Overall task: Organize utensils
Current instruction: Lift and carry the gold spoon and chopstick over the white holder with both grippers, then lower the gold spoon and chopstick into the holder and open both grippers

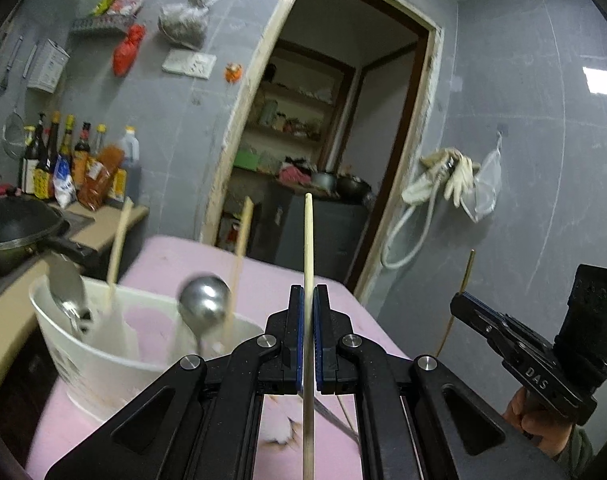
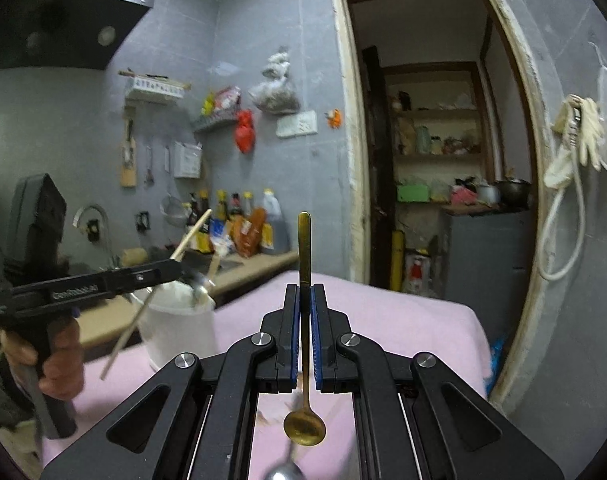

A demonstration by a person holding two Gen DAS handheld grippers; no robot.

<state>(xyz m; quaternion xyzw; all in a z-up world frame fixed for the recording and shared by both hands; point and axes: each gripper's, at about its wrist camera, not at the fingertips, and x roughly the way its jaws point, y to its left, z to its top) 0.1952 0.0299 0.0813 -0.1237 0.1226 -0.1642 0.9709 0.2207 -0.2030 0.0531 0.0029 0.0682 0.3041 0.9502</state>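
Left gripper was clenched on a pale wooden chopstick, held upright beside the white plastic tub. Right gripper grasped a slim brass spoon. Transfer step judged underway; each item next required lowering into the tub.

Each hand-held gripper: the left and the right have black linkage arms, silver pivot screws and blue finger pads. White "DAS" lettering beside a bare-skinned hand.

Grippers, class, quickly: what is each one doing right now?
Left tool: closed on a wooden chopstick.
Right tool: closed on a gold spoon.
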